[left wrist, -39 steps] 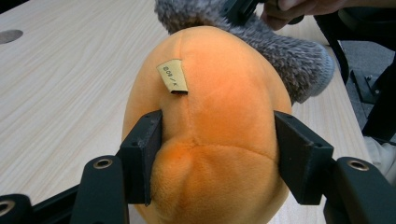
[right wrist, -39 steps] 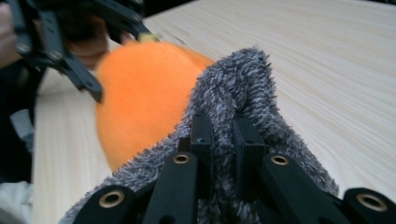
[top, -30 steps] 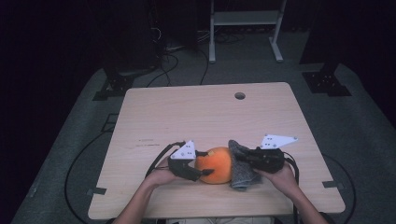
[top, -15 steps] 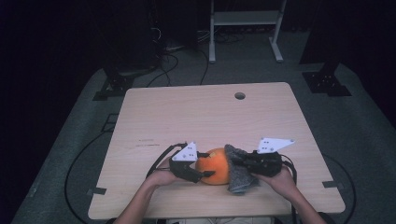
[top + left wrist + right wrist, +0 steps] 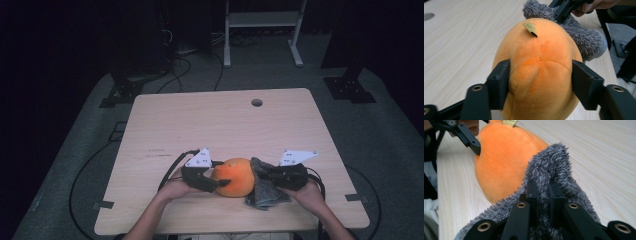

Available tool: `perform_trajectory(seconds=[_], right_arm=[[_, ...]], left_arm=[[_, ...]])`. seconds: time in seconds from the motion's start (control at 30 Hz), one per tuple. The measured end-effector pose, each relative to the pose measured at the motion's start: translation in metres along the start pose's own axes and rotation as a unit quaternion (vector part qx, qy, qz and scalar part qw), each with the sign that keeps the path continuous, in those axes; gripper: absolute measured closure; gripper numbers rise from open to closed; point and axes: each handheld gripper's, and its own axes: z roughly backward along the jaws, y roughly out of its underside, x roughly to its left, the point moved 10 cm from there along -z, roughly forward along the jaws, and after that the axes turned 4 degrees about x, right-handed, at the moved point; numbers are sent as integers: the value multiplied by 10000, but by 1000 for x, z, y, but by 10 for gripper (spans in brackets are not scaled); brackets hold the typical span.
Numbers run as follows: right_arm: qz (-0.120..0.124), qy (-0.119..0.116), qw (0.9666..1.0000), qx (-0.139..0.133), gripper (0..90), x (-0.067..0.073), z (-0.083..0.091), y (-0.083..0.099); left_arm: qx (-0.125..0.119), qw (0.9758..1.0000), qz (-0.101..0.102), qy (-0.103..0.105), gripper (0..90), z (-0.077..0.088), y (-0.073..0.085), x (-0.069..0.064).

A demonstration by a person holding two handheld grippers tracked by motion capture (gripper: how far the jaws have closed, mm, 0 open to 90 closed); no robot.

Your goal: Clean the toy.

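An orange plush ball (image 5: 235,177) with a small tan tag (image 5: 531,28) lies near the table's front edge. My left gripper (image 5: 223,175) comes at it from the left, and its jaws (image 5: 540,82) press into both sides of the plush. They have just been closing a little further on it. A grey fuzzy cloth (image 5: 265,192) lies against the right side of the plush. My right gripper (image 5: 265,175) is shut on a fold of that cloth (image 5: 554,175), pinched between its jaws (image 5: 542,192). The plush (image 5: 504,162) touches the cloth.
The light wooden table (image 5: 225,125) has a round cable hole (image 5: 257,102) at the back. Both forearms come in over the front edge. Beyond the table, cables (image 5: 190,55) and a white stand's legs (image 5: 260,50) lie on the dark grey floor.
The right gripper has shifted slightly with the grey cloth. The left hand and the orange plush have stayed in place.
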Motion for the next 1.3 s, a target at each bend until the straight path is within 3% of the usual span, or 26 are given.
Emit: perform_trajectory(seconds=[0.07,0.17,0.23,0.3,0.37,0.43,0.6,0.73,0.87,0.97,1.03,1.13,1.2,1.3], right_arm=[[-3,-70,9998,-205,810,5,7,-7],[118,-313,9977,-589,809,18,10,-31],[194,-378,9968,-673,808,22,6,-44],[234,-362,9975,-553,809,22,-5,-46],[167,-351,9980,-508,811,20,-12,-43],[96,-318,9983,-487,811,15,-14,-39],[-210,-167,9992,-290,811,-2,-8,-22],[-50,-297,9979,-568,810,14,2,-39],[187,-351,9979,-518,809,27,-7,-52],[209,-307,9985,-403,811,25,-17,-46],[294,-81,9988,-372,811,21,-17,-39],[299,43,9992,-272,811,20,-12,-32],[150,-57,9993,-342,813,20,-6,-33],[171,-184,9983,-520,812,28,-2,-42]], left_arm=[[-18,9999,-57,-113,417,2,-4,2],[-77,9997,-229,-107,449,2,-11,0],[-53,9995,-298,-67,449,1,-11,-2],[-14,9998,-147,-138,387,1,-8,2],[-15,9991,391,-158,242,2,-6,10],[-17,9985,492,-241,215,3,-4,14],[-58,9983,354,-453,397,6,-4,18],[-59,9992,87,-375,439,3,-5,11],[-3,9993,-52,-379,460,4,-3,9],[4,9994,-21,-354,463,5,1,10],[5,9994,-30,-331,463,4,1,11],[-19,9994,-11,-348,462,4,-1,10],[-2,9993,-56,-359,462,4,-2,9],[-91,9995,-97,-279,462,-1,-4,2]])
